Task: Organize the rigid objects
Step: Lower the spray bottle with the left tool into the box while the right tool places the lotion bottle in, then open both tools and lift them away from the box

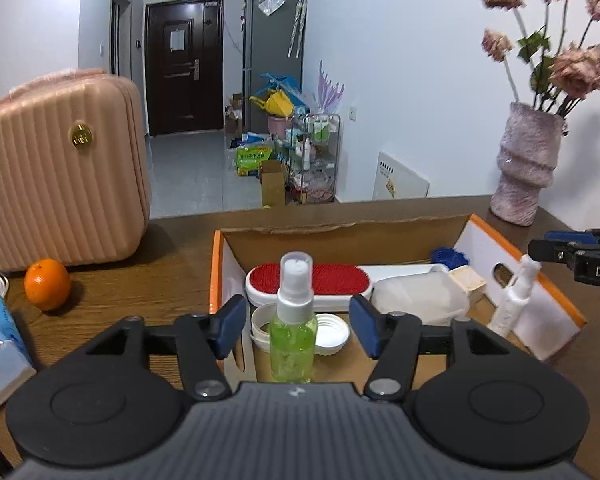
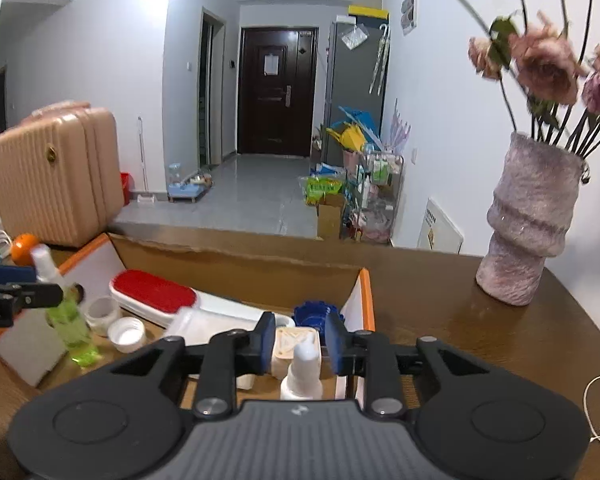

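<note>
Two grippers angle down over my box (image 1: pixel 488 236): left (image 1: pixel 298 326) spread around a green bottle (image 1: pixel 293 344), right (image 2: pixel 300 344) apart beside a white bottle (image 2: pixel 302 376), on a wooden table (image 1: pixel 148 280) facing a hallway.

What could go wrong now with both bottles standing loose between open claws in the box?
1. The green spray bottle stands upright between the left claw; a pad may tip it onto the white cap.
2. The white bottle stands free in the right claw near the box wall and may topple.
</note>
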Demonstrator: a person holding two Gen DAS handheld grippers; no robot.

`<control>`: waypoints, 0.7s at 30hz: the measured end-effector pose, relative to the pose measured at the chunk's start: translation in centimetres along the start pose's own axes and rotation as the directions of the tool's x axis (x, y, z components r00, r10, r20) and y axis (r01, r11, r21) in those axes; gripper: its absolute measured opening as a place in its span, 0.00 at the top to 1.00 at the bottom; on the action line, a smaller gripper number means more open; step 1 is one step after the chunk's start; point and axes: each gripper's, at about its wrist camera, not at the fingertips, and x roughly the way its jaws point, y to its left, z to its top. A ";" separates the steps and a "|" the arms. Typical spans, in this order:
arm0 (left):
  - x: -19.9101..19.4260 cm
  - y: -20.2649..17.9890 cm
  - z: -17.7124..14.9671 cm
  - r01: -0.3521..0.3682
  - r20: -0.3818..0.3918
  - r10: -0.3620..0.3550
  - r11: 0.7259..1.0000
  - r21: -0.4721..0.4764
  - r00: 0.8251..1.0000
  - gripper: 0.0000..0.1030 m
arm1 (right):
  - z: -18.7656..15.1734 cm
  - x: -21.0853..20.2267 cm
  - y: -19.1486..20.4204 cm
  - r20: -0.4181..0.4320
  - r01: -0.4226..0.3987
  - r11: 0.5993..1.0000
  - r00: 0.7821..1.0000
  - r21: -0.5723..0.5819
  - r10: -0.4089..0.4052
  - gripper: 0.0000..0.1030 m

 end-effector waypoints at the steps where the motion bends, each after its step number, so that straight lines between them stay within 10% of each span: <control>1: -0.8 -0.1 0.1 0.003 0.006 -0.003 1.000 -0.002 1.000 0.35 | 0.3 -1.0 0.1 0.011 -0.003 1.000 1.000 0.002 0.003 0.74; 10: -10.0 -1.4 -2.2 0.011 0.002 -0.011 1.000 -0.022 1.000 0.22 | 0.2 -10.8 0.4 0.038 -0.052 0.998 0.998 0.032 0.051 0.59; 21: -21.0 -4.3 -9.5 0.028 0.015 -0.027 0.998 -0.049 1.000 0.10 | -7.5 -22.8 3.8 0.060 -0.108 0.994 0.992 0.008 0.107 0.30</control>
